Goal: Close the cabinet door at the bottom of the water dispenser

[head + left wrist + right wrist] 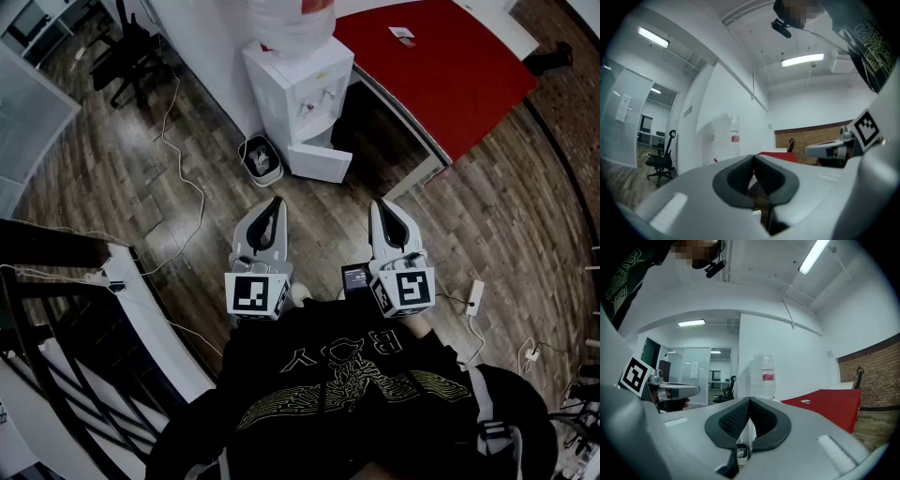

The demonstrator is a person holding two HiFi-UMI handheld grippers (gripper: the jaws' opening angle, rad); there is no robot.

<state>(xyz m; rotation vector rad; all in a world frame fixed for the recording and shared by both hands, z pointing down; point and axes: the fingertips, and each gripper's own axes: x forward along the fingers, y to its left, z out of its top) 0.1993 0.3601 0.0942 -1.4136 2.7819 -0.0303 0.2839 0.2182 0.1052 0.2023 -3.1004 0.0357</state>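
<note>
The white water dispenser (298,94) stands against the wall with a clear bottle (291,21) on top. Its bottom cabinet door (322,161) hangs open, and a dark gap shows beside it. Both grippers are held level some way short of it, side by side. My left gripper (277,202) is shut with nothing between its pads, and so is my right gripper (379,205). In the left gripper view the left gripper (753,157) points at the bottle (726,135). In the right gripper view the right gripper (750,400) points at the bottle (762,376).
A red table (433,64) stands right of the dispenser, its white leg (412,178) close to the open door. A small white bin (262,157) sits at the dispenser's left. Cables (187,178) trail over the wood floor. An office chair (127,52) is far left and a railing (56,281) near left.
</note>
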